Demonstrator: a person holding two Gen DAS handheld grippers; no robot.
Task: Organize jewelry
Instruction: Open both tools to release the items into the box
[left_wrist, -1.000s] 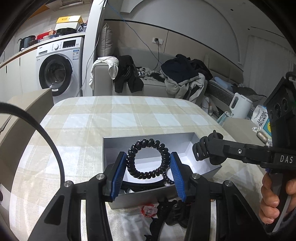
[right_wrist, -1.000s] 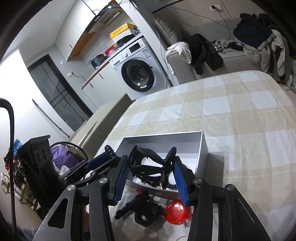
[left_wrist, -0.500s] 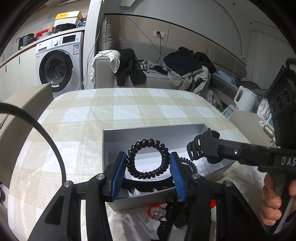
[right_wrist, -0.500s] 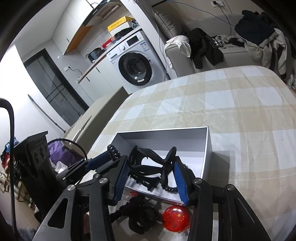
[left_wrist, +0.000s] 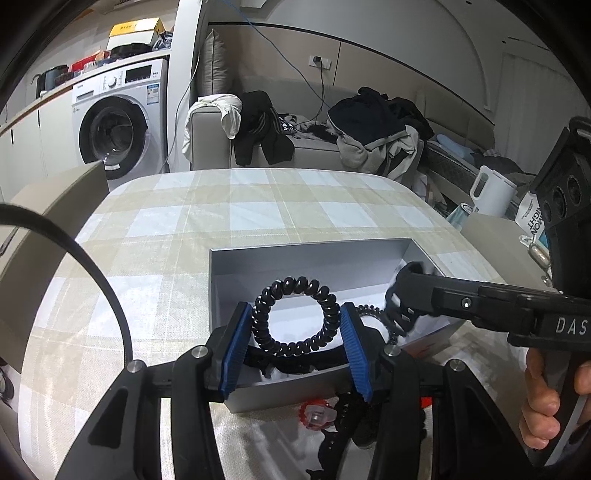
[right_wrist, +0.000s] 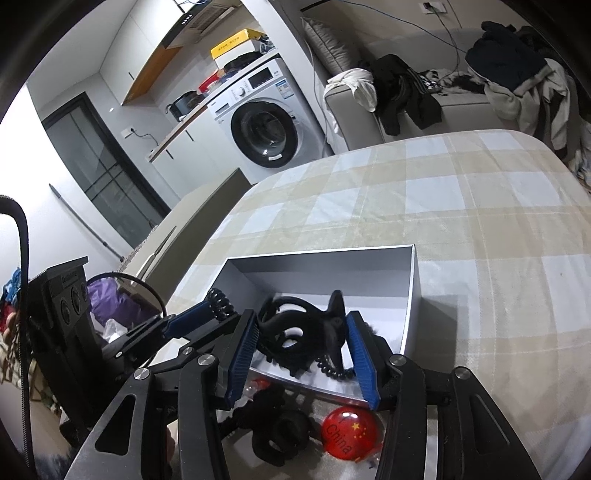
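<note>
A grey open box (left_wrist: 310, 254) (right_wrist: 410, 295) sits on the checked tablecloth. My left gripper (left_wrist: 295, 332) is shut on a black spiral hair tie (left_wrist: 295, 317) and holds it over the box's near part; it also shows in the right wrist view (right_wrist: 219, 301). My right gripper (right_wrist: 301, 341) is shut on a black hair claw clip (right_wrist: 295, 328) above the box's near right side; in the left wrist view the clip (left_wrist: 400, 295) is blurred. Another spiral tie (right_wrist: 332, 371) (left_wrist: 369, 309) lies in the box.
In front of the box lie a red round badge (right_wrist: 351, 430), a black clip (right_wrist: 280, 435) and a small red-rimmed piece (left_wrist: 317, 415). A sofa with clothes (left_wrist: 362, 122), a washing machine (left_wrist: 118, 118) and a white kettle (left_wrist: 493, 190) stand beyond the table.
Both grippers have moved forward over the box with their loads. The box now shows larger and nearer under the fingers.
</note>
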